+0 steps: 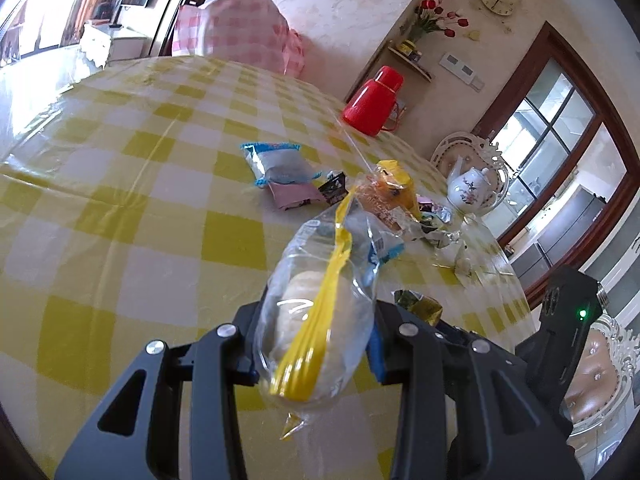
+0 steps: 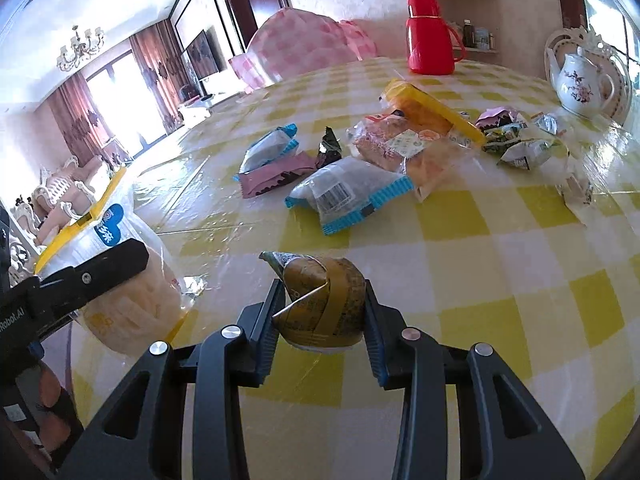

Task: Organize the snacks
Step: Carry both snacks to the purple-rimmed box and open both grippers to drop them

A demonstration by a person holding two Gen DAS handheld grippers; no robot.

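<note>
My right hand-held gripper (image 2: 322,312) pinches a gold-wrapped snack (image 2: 324,304) between its blue pads, clear of the bench (image 2: 520,280). My left hand-held gripper (image 1: 316,344) is clamped on a clear zip bag (image 1: 320,320) with a yellow seal strip; a pale item lies inside it. In the right wrist view the bag sits to the left of the gold snack, near but not touching.

Judgement on the step in hand: the gold snack is meant for the bag. To do this well, the bag mouth must face the right gripper and gape. Whether it is open now I cannot tell; the yellow strip looks folded over. I should tilt the bag upward, bring the snack in point first, and release only once it is past the strip. The foil looks slippery, so the grip should hold until then.

Room and edges: bare checked cloth lies between both grippers and the remaining pile. A blue-edged packet (image 2: 352,194), a pink packet (image 2: 276,178), and an orange pack (image 2: 404,140) lie ahead, well apart from my path. The red flask (image 2: 430,36) and teapot (image 2: 580,80) stand far back. The bench edge falls away at left, beneath the bag, so a fumbled snack could drop off there.
</note>
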